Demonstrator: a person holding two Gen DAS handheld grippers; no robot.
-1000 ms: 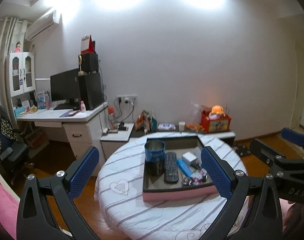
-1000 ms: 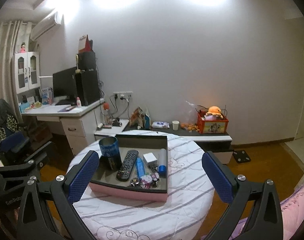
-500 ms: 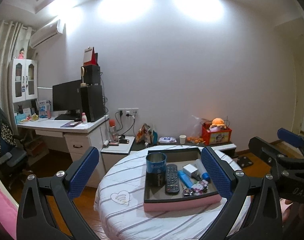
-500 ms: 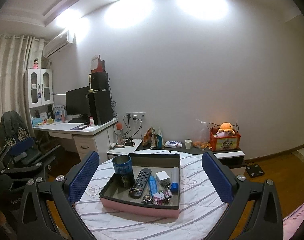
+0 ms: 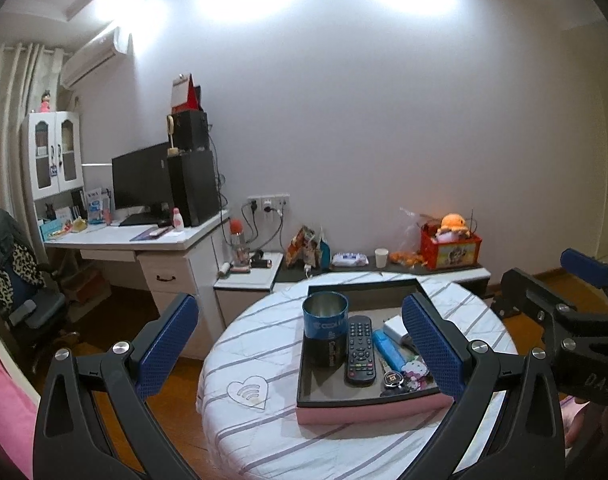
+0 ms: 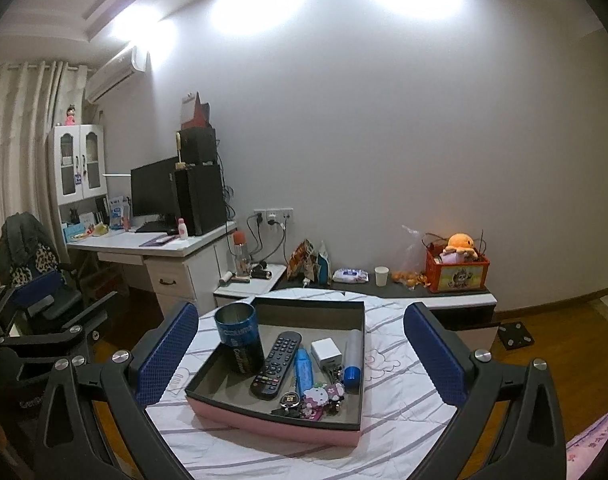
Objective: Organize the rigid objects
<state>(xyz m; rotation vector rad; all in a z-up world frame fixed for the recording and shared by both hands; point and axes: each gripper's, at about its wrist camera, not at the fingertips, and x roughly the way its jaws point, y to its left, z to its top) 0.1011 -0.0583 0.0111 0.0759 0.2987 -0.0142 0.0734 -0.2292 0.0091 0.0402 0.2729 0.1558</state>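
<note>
Pink on the outside and dark inside, the tray (image 6: 272, 428) sits on our round table (image 6: 391, 412) with the striped cloth. In the tray we see a blue cup (image 6: 240, 336) standing up at the back left, a black remote (image 6: 276, 364) beside it, a blue bar (image 6: 304, 372), a white box (image 6: 325, 352), a tube with a blue cap (image 6: 353, 360) and some keys with charms (image 6: 311, 398), though the charms are too small to tell apart. Our left gripper (image 5: 300, 344) and right gripper (image 6: 300, 348) both hang above the table with fingers spread wide, holding nothing.
</note>
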